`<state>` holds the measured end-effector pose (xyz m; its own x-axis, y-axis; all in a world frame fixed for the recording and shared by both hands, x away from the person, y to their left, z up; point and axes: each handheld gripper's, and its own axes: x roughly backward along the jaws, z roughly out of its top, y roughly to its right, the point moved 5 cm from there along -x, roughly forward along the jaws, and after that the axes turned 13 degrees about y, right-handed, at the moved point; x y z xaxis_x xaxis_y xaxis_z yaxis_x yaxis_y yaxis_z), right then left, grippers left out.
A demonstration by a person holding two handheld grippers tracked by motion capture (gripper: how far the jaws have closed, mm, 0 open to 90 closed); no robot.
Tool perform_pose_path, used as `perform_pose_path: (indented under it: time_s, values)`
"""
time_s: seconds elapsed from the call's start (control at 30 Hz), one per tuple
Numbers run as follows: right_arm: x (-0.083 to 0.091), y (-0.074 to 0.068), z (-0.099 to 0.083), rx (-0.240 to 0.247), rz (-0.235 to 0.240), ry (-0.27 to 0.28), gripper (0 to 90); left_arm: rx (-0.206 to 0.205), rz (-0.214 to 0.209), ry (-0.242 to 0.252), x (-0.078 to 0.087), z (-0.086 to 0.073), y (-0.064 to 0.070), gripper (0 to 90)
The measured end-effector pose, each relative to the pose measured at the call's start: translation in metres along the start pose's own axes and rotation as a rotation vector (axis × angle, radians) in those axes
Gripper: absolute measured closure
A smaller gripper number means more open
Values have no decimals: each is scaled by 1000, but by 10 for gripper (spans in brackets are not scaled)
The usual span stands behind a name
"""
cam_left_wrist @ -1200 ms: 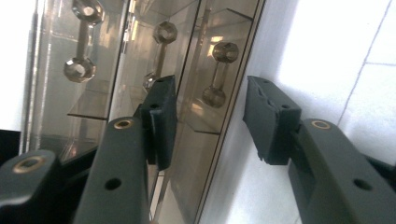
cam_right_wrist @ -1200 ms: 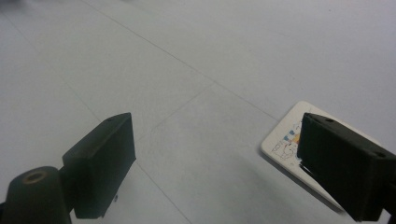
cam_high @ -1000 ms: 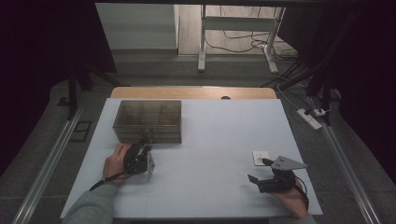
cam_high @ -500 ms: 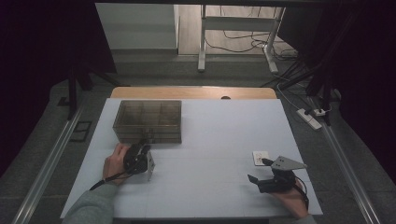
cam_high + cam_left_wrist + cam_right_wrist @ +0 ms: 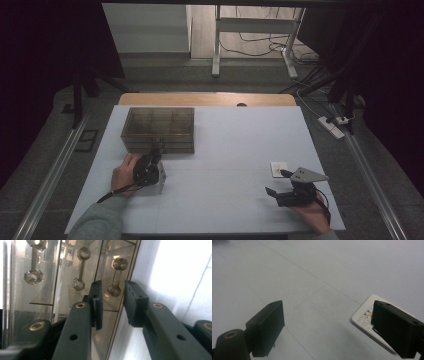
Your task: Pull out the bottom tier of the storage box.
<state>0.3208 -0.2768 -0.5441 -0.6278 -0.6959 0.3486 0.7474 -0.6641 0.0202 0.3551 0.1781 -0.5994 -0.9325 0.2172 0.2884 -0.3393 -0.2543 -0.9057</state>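
— Against the drawer cabinet (image 5: 159, 129), what is seen?
— A clear smoky box with faceted drawer knobs (image 5: 114, 277); the left gripper (image 5: 156, 156) is held parted around one.
— And right of the cabinet?
— The right gripper (image 5: 327, 327) is spread wide beside a small card (image 5: 278, 168).

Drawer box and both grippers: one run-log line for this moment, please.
left gripper: open, at drawer box front, handle between jaws | right gripper: open, above table | card: flat by right jaw
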Motion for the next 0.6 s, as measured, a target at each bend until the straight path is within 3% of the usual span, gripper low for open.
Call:
perform_pose_path:
  time_s: [0.6]
  values:
    - [-1,-1,0,2,2,0,114,-9,-1,-2,0,-1,0,768]
